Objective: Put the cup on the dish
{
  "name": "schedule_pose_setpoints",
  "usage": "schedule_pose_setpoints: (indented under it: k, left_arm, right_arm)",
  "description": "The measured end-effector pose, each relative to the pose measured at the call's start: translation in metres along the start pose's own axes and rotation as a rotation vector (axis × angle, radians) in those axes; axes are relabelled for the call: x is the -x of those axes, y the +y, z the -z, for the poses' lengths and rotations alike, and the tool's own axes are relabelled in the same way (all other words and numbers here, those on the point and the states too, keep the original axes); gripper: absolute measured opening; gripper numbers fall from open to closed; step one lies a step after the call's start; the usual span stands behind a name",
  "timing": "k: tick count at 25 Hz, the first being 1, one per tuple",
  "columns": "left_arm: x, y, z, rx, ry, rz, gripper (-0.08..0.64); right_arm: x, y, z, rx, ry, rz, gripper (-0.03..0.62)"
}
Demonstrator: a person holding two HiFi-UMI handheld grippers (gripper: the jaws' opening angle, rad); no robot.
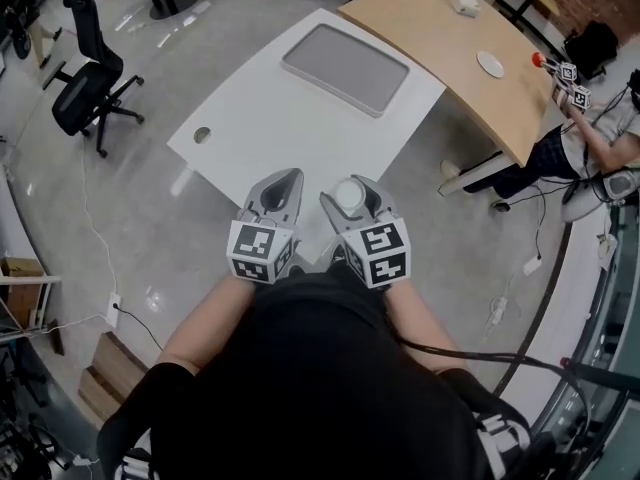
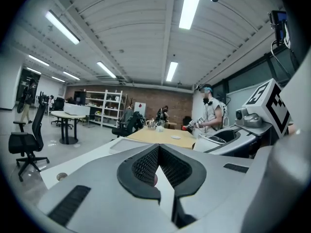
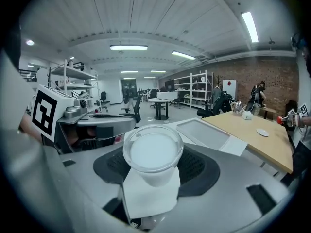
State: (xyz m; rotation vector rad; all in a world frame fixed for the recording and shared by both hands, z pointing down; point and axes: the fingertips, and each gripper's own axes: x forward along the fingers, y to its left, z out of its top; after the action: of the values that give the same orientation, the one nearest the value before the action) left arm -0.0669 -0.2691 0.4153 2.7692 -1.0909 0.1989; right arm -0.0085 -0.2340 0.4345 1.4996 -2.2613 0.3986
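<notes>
Between right tool [image 3: 154, 178] jaws, clenched below the rim: cup [image 3: 152, 152], upright, translucent, probably light, thin-walled, crushable; grip gently. Dish [image 1: 490, 64]: tan worktop [image 1: 440, 28], 1 o'clock, well apart. Left tool [image 2: 158, 168]: closed, empty.

Translucent white cup [image 3: 152, 155], white table [image 1: 270, 138], grey tray [image 1: 346, 66], tan desk [image 1: 450, 43], black-and-white patterned marker cubes [image 1: 260, 251]

Base of cup [image 3: 152, 152] hidden inside right tool [image 3: 153, 171]; person [image 1: 592, 138] cut off at right edge.
</notes>
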Motion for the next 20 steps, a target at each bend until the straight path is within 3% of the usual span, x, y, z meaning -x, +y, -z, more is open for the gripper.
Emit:
schedule_pose_setpoints:
  k: [20]
  left_arm:
    - [0.016, -0.001, -0.04, -0.012, -0.053, 0.041, 0.006]
  right_arm:
    - [0.023, 0.012, -0.048, 0.024, -0.055, 0.033, 0.25]
